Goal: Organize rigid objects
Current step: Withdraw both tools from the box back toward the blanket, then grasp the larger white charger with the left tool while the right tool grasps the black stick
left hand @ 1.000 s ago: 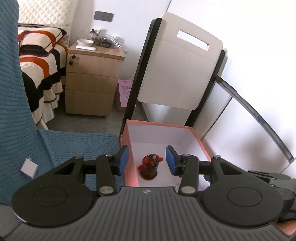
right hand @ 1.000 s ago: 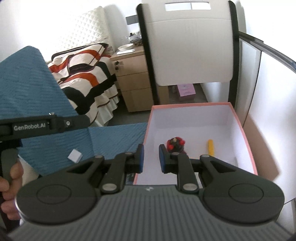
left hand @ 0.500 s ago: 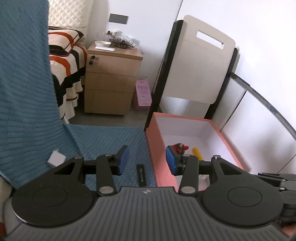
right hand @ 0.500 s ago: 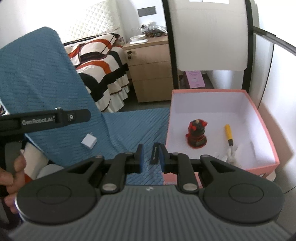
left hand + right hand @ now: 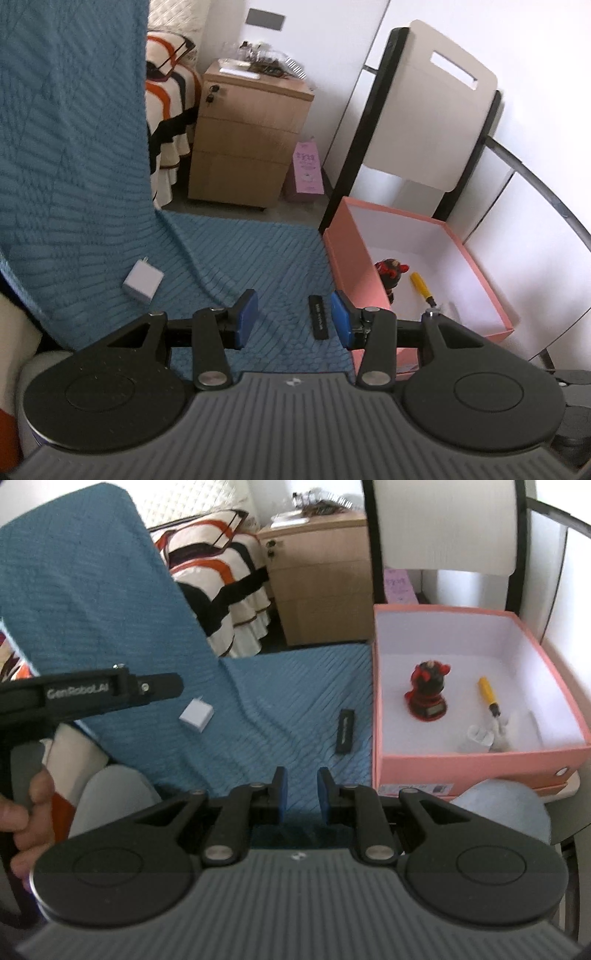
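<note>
A pink box [image 5: 341,251] [image 5: 480,762] with a white inside stands right of the blue quilted cloth [image 5: 240,251] [image 5: 295,686]. In it are a red and black figurine [image 5: 388,273] [image 5: 428,696], a yellow-handled tool [image 5: 421,286] [image 5: 487,694] and small white items [image 5: 495,733]. A black flat stick [image 5: 318,322] [image 5: 346,731] and a white charger cube [image 5: 143,280] [image 5: 196,714] lie on the cloth. My left gripper [image 5: 293,321] is open and empty, above the cloth near the stick. My right gripper [image 5: 300,794] is empty with its jaws a small gap apart.
A wooden nightstand [image 5: 251,136] [image 5: 321,579] and a striped bed [image 5: 221,576] stand behind. A white folding board [image 5: 424,110] leans behind the box. The left gripper's handle [image 5: 92,694] and the hand holding it show at the left of the right wrist view.
Both grippers have pulled back and left from the box toward the cloth. The black stick and the charger have come fully into view. The figurine stays in the box.
</note>
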A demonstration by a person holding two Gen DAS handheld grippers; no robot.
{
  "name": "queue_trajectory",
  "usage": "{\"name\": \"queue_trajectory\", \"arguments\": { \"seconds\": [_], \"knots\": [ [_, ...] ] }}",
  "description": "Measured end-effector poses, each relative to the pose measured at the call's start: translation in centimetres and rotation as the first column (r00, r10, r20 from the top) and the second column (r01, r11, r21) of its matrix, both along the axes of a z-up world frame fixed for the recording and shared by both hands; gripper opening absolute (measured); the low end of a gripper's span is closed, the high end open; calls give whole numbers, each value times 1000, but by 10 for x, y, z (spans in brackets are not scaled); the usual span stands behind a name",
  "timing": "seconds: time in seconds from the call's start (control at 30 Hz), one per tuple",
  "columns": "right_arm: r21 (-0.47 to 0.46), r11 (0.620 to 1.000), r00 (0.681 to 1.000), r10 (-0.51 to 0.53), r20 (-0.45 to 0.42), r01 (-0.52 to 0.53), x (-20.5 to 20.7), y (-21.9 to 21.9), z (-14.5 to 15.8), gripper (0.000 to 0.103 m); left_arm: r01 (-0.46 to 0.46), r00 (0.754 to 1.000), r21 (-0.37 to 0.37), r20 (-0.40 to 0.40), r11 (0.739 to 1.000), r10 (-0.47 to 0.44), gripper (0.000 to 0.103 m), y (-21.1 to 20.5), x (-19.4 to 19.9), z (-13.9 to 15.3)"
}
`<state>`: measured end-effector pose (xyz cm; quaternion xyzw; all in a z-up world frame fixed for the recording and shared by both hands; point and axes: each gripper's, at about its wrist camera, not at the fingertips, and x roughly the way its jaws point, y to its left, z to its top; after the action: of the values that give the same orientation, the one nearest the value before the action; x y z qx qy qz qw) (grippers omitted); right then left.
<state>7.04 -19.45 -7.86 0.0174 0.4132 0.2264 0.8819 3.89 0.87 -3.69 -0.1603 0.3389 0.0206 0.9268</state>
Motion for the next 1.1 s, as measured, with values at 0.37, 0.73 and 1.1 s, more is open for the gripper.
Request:
{"name": "queue_trajectory", "arguments": {
  "seconds": [0.37, 0.73, 1.1],
  "knots": [
    [-27, 1000, 1000, -2, -7, 2, 18, 21, -23, 21, -76, 995, 38, -65, 996, 79, 65, 33, 36, -46],
    [-55, 998, 999, -27, -19, 26, 57, 47, -71, 21, -154, 978, 124, -124, 980, 169, 68, 65, 96, -115],
    [-122, 992, 1000, -9, 10, 10, 95, 84, -122, 27, -203, 945, 213, -213, 956, 248, 77, 97, 140, -176]
  ]
}}
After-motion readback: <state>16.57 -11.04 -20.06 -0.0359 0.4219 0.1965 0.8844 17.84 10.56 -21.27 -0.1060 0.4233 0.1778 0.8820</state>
